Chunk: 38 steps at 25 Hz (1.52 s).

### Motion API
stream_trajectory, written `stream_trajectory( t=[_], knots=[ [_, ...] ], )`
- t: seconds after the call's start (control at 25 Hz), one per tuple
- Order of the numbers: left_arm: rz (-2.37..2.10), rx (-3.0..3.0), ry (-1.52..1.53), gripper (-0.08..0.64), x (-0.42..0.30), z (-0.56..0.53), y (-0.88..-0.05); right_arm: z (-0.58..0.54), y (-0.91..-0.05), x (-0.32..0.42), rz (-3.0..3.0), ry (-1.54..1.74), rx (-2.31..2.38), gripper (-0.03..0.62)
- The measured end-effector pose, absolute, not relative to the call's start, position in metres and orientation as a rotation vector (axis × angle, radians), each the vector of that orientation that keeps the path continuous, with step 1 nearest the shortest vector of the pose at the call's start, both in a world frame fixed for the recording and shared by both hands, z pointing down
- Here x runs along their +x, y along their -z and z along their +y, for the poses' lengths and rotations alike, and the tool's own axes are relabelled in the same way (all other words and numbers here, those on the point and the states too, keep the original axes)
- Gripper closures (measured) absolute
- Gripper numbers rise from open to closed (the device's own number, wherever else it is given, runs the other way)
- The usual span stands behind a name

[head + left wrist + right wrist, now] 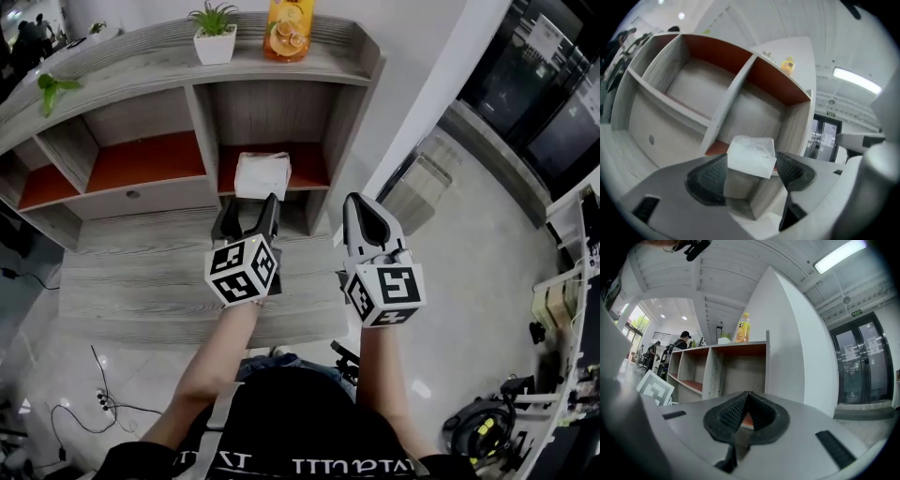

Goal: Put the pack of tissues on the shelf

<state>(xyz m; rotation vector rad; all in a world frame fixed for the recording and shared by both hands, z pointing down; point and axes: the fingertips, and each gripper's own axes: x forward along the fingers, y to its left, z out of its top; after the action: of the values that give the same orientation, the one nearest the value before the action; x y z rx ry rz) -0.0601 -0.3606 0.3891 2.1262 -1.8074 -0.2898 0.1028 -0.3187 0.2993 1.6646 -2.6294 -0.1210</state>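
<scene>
The white pack of tissues (pixel 262 174) lies at the front edge of the orange floor of the shelf's (pixel 347 103) right cubby. My left gripper (pixel 248 202) reaches it from the front. In the left gripper view the pack (pixel 751 156) fills the gap between the two dark pads (pixel 708 179), which press on its sides, so the gripper is shut on it. My right gripper (pixel 357 204) hovers to the right, level with the shelf's end wall. Its pads (pixel 761 412) meet with nothing between them.
A potted plant (pixel 215 33) and an orange juice bottle (pixel 288 28) stand on the shelf's top. A wooden desk (pixel 169 286) runs under the cubbies. A white radiator (pixel 417 192) sits to the right, with cables (pixel 103 394) on the floor at the left.
</scene>
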Motion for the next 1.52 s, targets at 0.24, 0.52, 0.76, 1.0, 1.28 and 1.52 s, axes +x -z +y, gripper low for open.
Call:
stream_trajectory(
  t=[0.24, 0.52, 0.76, 1.0, 1.28, 1.52],
  knots=[
    [-1.985, 2.259, 0.030, 0.369, -0.056, -0.360, -0.390, -0.319, -0.299, 0.104, -2.623, 0.125, 1.667, 0.577],
    [-2.030, 2.286, -0.139, 0.407, -0.051, -0.365, -0.402, -0.322, -0.301, 0.105, -2.614, 0.122, 1.668, 0.575],
    [-2.069, 2.275, -0.269, 0.410, -0.043, -0.372, -0.412, -0.328, -0.303, 0.110, -2.599, 0.122, 1.678, 0.575],
    [-2.095, 2.246, -0.284, 0.410, -0.041, -0.384, -0.413, -0.335, -0.305, 0.120, -2.581, 0.109, 1.707, 0.575],
    [-2.106, 2.224, -0.275, 0.411, -0.036, -0.397, -0.410, -0.342, -0.304, 0.126, -2.581, 0.100, 1.713, 0.575],
    [-2.098, 2.212, -0.268, 0.410, -0.037, -0.409, -0.410, -0.344, -0.303, 0.128, -2.574, 0.105, 1.716, 0.575]
  ],
)
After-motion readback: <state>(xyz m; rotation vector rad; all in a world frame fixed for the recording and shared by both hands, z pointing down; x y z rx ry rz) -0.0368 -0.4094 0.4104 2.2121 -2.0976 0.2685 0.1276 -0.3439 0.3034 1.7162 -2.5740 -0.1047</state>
